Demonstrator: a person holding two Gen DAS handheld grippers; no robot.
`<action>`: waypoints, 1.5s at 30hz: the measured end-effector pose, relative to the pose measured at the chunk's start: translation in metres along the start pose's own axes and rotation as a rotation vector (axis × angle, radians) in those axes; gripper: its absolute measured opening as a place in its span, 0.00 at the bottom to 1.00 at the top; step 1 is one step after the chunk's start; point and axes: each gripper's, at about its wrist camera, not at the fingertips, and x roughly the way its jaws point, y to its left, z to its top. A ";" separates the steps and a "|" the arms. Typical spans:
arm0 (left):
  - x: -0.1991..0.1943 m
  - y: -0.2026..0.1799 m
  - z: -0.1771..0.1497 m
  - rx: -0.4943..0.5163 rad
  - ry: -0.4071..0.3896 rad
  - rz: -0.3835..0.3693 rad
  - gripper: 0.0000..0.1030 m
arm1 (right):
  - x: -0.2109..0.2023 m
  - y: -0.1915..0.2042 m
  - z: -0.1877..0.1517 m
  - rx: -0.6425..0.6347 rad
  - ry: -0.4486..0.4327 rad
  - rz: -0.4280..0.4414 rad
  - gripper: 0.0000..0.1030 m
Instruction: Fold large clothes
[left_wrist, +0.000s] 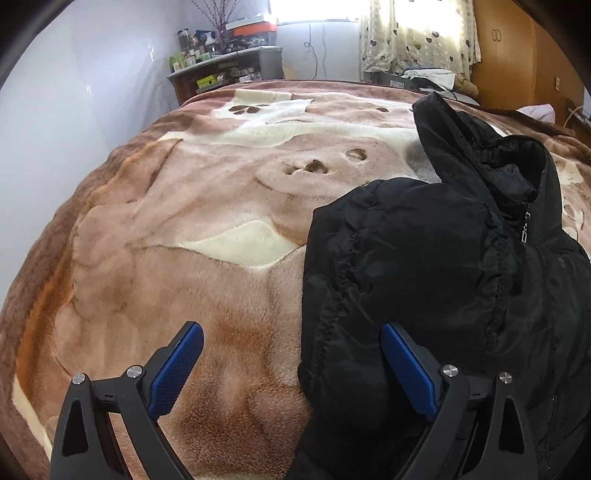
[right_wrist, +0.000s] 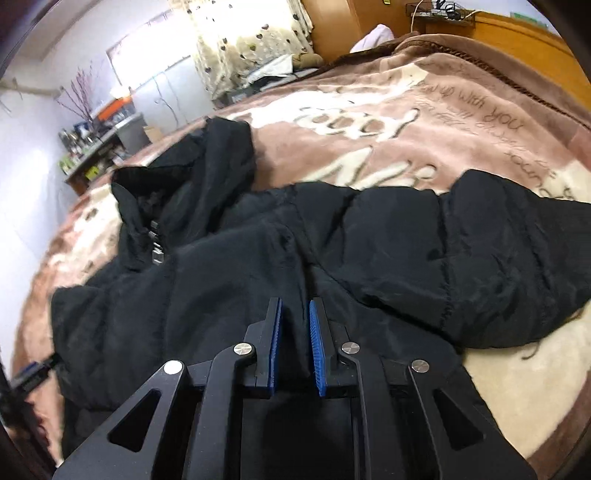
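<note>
So we've got the black puffer jacket (right_wrist: 258, 266) lying front-up on the brown plush blanket (left_wrist: 184, 221) that covers the bed, collar and zipper pull (left_wrist: 525, 225) toward the far side, and one sleeve (right_wrist: 498, 258) sticking out to the right. The left gripper (left_wrist: 291, 363) has its blue pads spread wide, straddling the jacket's left edge with nothing pinched. The right gripper (right_wrist: 295, 343) sits low over the middle of the jacket with its pads drawn close, and a ridge of fabric seems to run between them, but we can't tell if it's really clamped. Our take for doing this step well: grab through the full padded thickness at the side seam, not just the slippery outer shell, and lift both sides evenly so the fill doesn't bunch; bring that right sleeve in across the chest first. Writing-wise, the blanket has cursive script on the far right, and "with you" is about all we can read; no brand label shows on the jacket.
</note>
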 end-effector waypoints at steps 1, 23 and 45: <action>0.000 0.000 -0.001 -0.002 -0.001 0.007 0.95 | 0.004 -0.001 -0.002 -0.011 0.013 -0.027 0.15; -0.106 -0.086 -0.001 0.128 -0.159 -0.224 0.95 | -0.073 -0.133 -0.003 0.233 -0.072 -0.048 0.56; -0.074 -0.214 -0.031 0.274 -0.074 -0.386 0.95 | -0.085 -0.355 -0.007 0.732 -0.163 -0.259 0.74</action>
